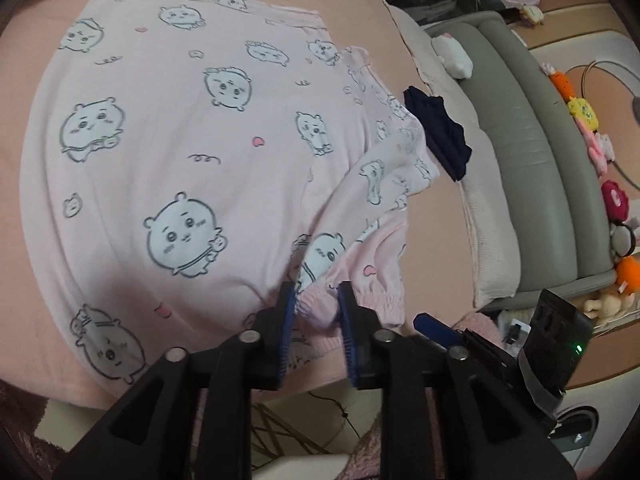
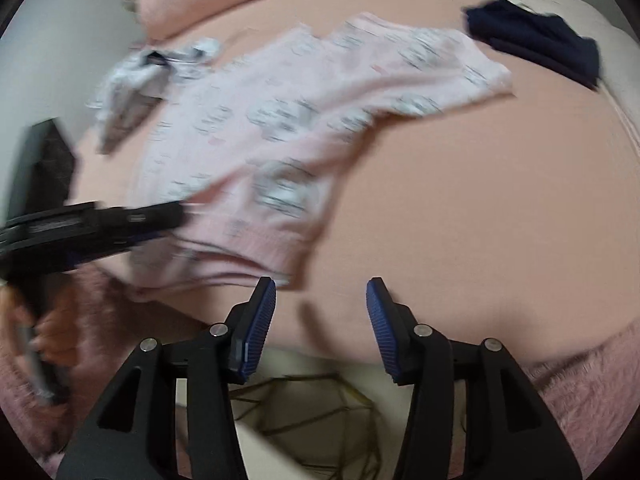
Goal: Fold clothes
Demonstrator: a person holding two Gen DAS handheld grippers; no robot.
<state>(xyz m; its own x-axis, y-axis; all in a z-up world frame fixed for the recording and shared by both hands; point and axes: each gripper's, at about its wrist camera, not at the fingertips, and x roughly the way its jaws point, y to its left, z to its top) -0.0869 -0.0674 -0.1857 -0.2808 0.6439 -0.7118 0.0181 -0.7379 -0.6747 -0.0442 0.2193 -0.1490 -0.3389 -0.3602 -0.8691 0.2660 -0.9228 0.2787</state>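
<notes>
Pyjama top [image 1: 180, 132], pale pink with cartoon faces, sprawls across the peach bed sheet [image 1: 432, 232], filling the left wrist view's centre and left. Bottom centre, the left gripper [image 1: 318, 300] pinches its ribbed cuff between blue pads. A dark navy garment [image 1: 440, 132] lies at centre right. Right wrist view: the top [image 2: 280, 136] is blurred, upper centre; the right gripper [image 2: 321, 292] gapes wide over bare sheet [image 2: 480, 200], touching nothing.
</notes>
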